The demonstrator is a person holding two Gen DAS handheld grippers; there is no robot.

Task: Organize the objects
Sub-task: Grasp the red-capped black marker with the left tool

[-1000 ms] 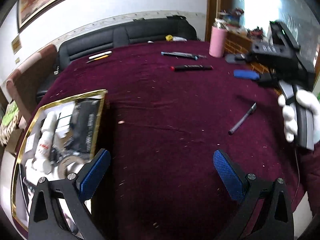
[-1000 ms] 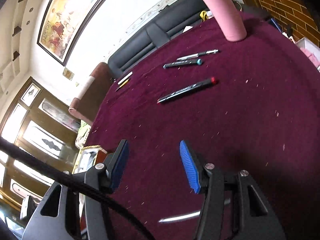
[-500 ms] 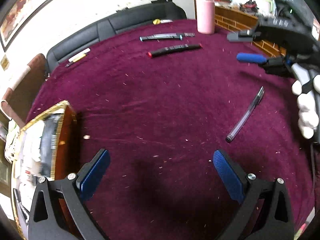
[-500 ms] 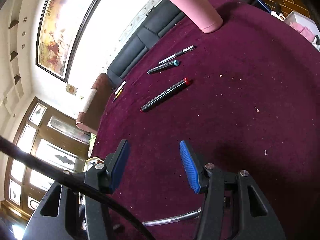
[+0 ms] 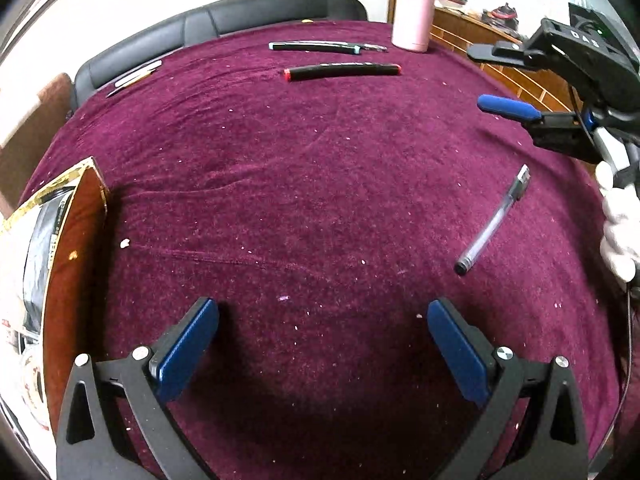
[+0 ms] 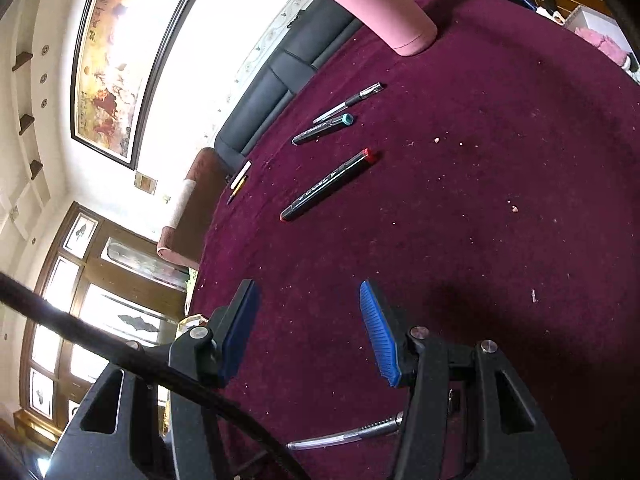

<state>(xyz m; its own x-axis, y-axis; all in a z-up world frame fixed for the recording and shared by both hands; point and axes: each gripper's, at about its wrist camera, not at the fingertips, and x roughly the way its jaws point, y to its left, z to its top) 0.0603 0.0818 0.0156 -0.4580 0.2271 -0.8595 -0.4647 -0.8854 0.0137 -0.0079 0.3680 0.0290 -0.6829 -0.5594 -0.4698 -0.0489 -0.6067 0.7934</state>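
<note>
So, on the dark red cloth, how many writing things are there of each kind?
Thick markers: 2 (red-capped marker, teal-capped marker)
Pens: 2 (clear pen, dark pen beside the teal one)
Slim sticks at the far edge, kind unclear: 2 (white stick, yellow stick)
Total: 6

A black sofa (image 6: 280, 80) lines the white wall under a framed painting (image 6: 116, 64) (dark frame), beside bright wood-framed windows (image 6: 60, 320).

I see surface (image 5: 320, 200): maroon cloth | clear pen (image 5: 493, 222) right | red-capped marker (image 5: 342, 71), teal-capped marker (image 5: 314, 46), pink bottle (image 5: 413, 10) far | framed tray (image 5: 76, 248) left edge
</note>
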